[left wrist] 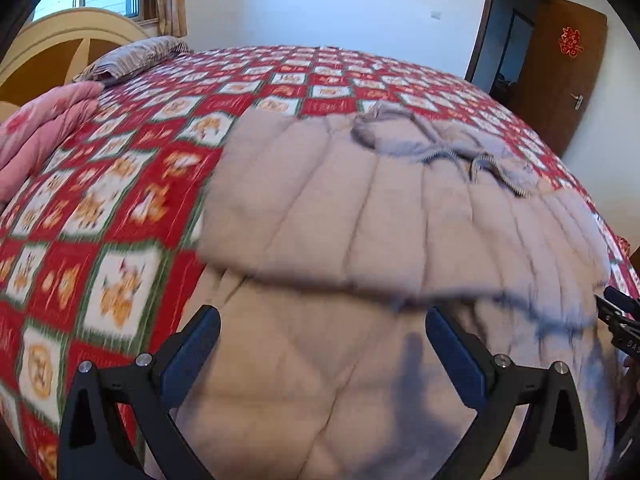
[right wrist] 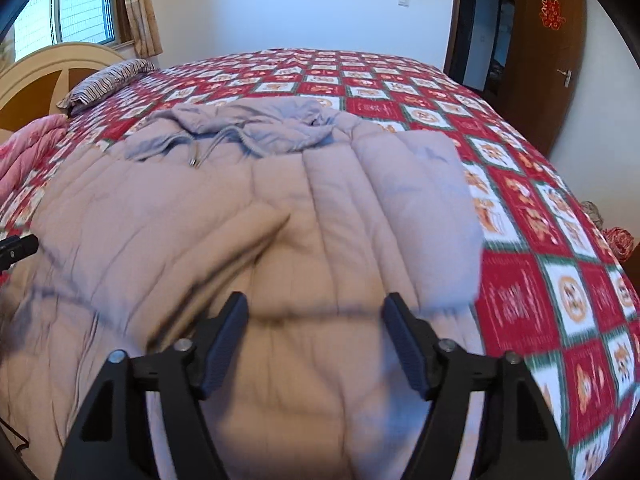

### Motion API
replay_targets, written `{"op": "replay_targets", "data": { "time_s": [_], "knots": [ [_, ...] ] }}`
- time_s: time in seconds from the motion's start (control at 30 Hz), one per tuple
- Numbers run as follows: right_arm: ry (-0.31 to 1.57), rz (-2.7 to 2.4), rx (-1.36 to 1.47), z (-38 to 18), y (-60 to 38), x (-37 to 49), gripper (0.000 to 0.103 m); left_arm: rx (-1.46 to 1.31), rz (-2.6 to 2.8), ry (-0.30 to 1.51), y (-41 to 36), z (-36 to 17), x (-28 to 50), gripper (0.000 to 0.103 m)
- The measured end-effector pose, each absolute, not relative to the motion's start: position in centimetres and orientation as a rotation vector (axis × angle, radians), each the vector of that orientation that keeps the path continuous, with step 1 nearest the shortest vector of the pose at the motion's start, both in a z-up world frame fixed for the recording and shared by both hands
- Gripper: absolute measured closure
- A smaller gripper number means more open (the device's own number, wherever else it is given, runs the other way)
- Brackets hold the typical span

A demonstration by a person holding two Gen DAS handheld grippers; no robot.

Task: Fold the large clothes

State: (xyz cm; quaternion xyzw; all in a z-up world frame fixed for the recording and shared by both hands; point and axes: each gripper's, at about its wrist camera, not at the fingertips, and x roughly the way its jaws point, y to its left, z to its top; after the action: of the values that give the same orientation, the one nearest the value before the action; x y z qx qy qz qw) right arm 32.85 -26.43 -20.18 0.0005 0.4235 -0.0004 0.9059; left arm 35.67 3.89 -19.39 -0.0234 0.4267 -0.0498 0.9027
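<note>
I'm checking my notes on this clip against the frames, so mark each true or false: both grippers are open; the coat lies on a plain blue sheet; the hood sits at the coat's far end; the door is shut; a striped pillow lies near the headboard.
1. Both grippers are open: true. The left gripper and right gripper hold nothing.
2. The coat lies on a plain blue sheet: false. The bedspread is red-and-white checked.
3. The hood sits at the far end: true.
4. The door is shut: false, it stands open.
5. A striped pillow lies near the headboard: true.

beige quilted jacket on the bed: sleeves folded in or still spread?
Partly folded. On the beige quilted jacket, both sleeves lie across the body; the lower body remains unfolded. Both grippers are open.
</note>
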Motion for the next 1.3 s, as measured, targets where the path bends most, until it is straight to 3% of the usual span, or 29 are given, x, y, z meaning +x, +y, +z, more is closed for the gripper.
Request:
{"op": "replay_targets", "data": {
  "time_s": [0.77, 1.3],
  "knots": [
    [0.867, -0.065, 0.073, -21.5, -28.0, 20.7, 0.024, -0.013, -0.072, 0.843, 8.0, -20.7, 23.0, 0.001],
    [0.825, -0.087, 0.095, -21.2, -29.0, 13.5, 0.022, -0.133, -0.071, 0.915, 12.6, -23.4, 18.6, 0.001]
  ]
}}
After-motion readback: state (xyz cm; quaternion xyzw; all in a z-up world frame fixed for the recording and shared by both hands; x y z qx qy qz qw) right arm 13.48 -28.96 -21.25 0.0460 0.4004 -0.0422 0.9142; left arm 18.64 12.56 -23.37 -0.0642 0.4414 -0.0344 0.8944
